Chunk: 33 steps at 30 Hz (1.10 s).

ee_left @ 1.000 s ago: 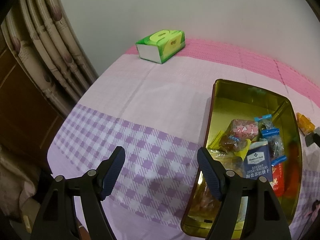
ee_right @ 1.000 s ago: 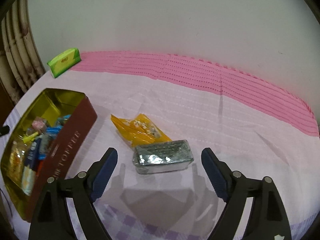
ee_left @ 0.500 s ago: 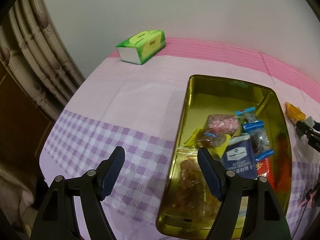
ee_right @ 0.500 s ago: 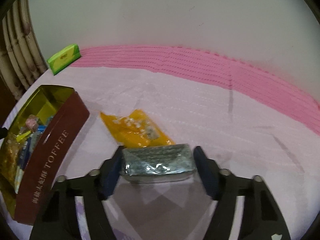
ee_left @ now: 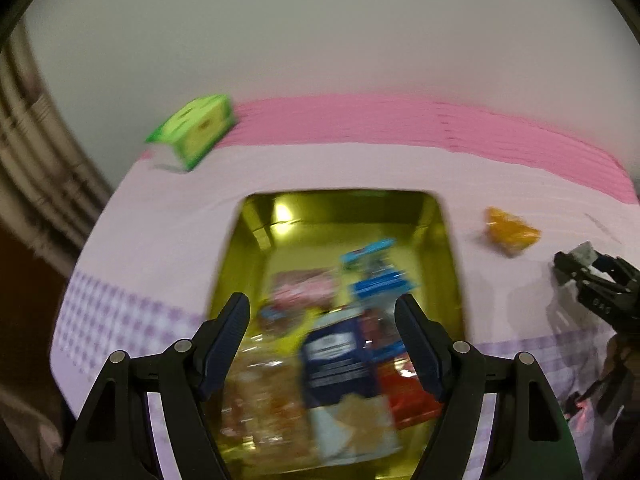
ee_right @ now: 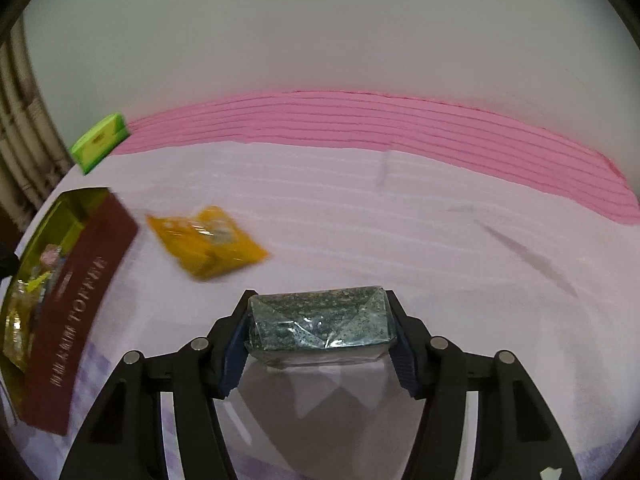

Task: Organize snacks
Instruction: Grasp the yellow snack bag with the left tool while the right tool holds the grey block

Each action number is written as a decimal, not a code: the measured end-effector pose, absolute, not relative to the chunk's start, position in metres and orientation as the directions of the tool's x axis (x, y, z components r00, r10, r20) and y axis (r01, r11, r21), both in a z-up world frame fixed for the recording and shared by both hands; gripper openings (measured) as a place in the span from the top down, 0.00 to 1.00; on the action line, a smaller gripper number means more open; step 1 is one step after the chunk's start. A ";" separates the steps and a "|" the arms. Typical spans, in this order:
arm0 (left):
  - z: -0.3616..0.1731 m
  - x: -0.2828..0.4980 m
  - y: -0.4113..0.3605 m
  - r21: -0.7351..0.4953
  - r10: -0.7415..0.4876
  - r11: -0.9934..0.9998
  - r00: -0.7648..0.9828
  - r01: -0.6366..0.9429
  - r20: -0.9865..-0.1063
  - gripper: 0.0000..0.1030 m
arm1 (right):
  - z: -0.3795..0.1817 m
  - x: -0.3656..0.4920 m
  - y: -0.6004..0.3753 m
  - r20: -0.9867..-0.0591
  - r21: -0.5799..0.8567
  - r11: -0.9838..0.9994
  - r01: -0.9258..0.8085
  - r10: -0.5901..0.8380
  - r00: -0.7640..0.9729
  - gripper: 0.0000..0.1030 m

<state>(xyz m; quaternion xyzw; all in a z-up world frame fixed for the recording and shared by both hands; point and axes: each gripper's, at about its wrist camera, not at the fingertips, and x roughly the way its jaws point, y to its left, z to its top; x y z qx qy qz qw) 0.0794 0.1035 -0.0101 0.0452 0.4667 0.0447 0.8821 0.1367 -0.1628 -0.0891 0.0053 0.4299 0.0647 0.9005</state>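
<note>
Right gripper (ee_right: 320, 330) jaws have just been closed on the silver-green packet (ee_right: 320, 326) – now pinched, just above the cloth. Left gripper (ee_left: 322, 344) (spread, empty) has been swung over the tin (ee_left: 256, 248) – drop-in judged next.

The left gripper (ee_left: 322, 344) hangs wide open above the gold tin (ee_left: 450, 248) of snacks; the orange packet (ee_left: 510, 232) lies beyond its right finger

Bare cloth (ee_right: 400, 240) right of orange packet (ee_right: 206, 242); tin (ee_right: 80, 300) blocks left.
</note>
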 end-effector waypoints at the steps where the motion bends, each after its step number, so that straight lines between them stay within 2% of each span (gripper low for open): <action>1: -0.010 0.083 0.094 0.115 0.103 0.993 0.564 -0.014 -0.819 0.27 | -0.089 0.134 -0.169 -0.773 0.056 0.994 -0.096 0.105 0.625 0.44; 8: -0.014 0.104 0.033 0.080 0.002 0.991 0.568 0.112 -0.823 0.27 | -0.089 0.123 -0.212 -0.770 0.044 0.999 0.009 0.028 0.638 0.45; 18: -0.022 0.140 -0.008 0.009 -0.077 0.986 0.507 0.165 -0.858 0.27 | -0.093 0.117 -0.236 -0.756 0.077 0.996 0.049 0.027 0.654 0.44; 25: -0.029 0.172 -0.023 -0.019 -0.094 0.987 0.477 0.160 -0.874 0.27 | -0.095 0.117 -0.240 -0.758 0.104 0.993 0.054 0.044 0.651 0.44; 33: -0.050 0.202 -0.051 0.055 -0.057 0.972 0.457 0.227 -0.888 0.27 | -0.095 0.113 -0.246 -0.755 0.117 0.992 0.054 0.054 0.653 0.43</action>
